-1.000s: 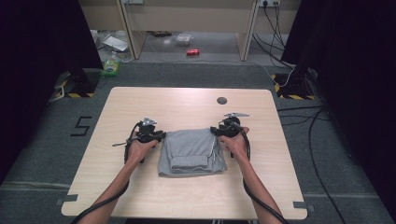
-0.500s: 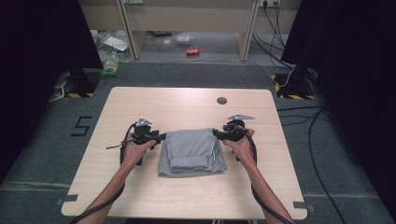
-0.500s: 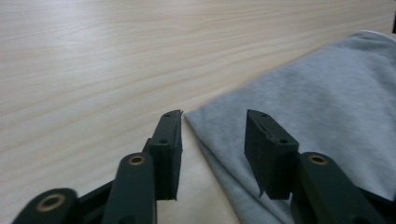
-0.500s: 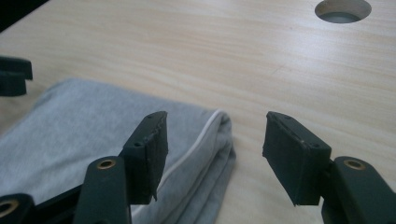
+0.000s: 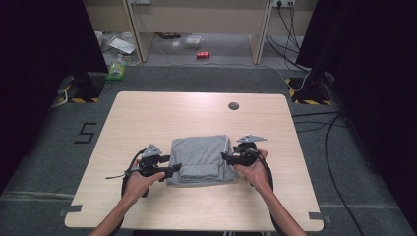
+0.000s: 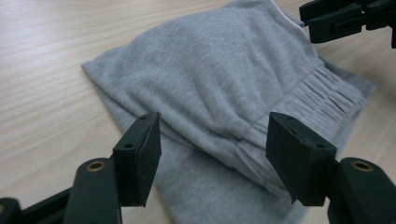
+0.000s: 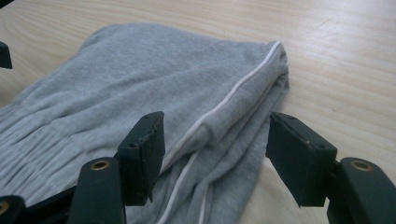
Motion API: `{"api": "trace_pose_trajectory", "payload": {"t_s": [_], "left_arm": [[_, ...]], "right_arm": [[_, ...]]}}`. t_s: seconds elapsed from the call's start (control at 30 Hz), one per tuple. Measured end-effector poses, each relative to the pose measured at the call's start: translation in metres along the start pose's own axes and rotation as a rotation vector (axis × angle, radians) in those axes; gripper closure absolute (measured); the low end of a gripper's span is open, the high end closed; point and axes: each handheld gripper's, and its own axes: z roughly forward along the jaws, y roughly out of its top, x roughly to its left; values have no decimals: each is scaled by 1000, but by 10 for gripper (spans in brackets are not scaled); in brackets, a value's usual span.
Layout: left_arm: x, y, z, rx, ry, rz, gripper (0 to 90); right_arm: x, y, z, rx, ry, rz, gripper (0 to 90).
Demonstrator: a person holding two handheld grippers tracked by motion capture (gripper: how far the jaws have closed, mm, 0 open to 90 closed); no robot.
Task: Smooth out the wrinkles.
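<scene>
A folded grey garment (image 5: pixel 201 158) with an elastic waistband and a white side stripe lies on the near half of the wooden table (image 5: pixel 147 113). My left gripper (image 5: pixel 173 170) is at its near left edge and my right gripper (image 5: pixel 225 157) at its right edge, each held in a hand. In the left gripper view the left gripper (image 6: pixel 212 154) stands open over the garment's (image 6: pixel 210 74) waistband fold; its jaws have just been opening. In the right gripper view the right gripper (image 7: pixel 215 149) stands open over the striped edge of the garment (image 7: pixel 140 70), also just opened further. Neither pair of pads presses on the cloth.
A dark round grommet (image 5: pixel 233 105) sits in the far part of the tabletop. On the floor beyond the table lie a red can (image 5: pixel 202 54), a green bottle (image 5: pixel 117 69) and cables (image 5: pixel 314 123) at the right. The right gripper's jaws (image 6: pixel 345 18) show beyond the garment.
Both hands have drawn back toward the near edge, from the garment's far corners to its sides. Both grippers' jaws have spread wider. The garment lies still.
</scene>
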Motion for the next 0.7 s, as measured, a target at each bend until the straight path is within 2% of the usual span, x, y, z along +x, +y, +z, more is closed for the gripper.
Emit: {"api": "trace_pose_trajectory", "payload": {"t_s": [0.1,0.23,0.3,0.4,0.7], "left_arm": [[-1,-9,-11,15,1,8,334],[0,-21,-21,33,45,37,327],[1,-26,-25,33,54,29,325],[2,-36,-31,42,57,25,323],[-6,-58,-46,71,65,55,311]], "right_arm": [[3,-7,-14,-7,-10,-21,376],[6,-20,-28,2,-22,-42,375],[7,-25,-32,13,-29,-51,373],[7,-32,-41,12,-26,-52,372],[9,-51,-58,20,-33,-65,367]]}}
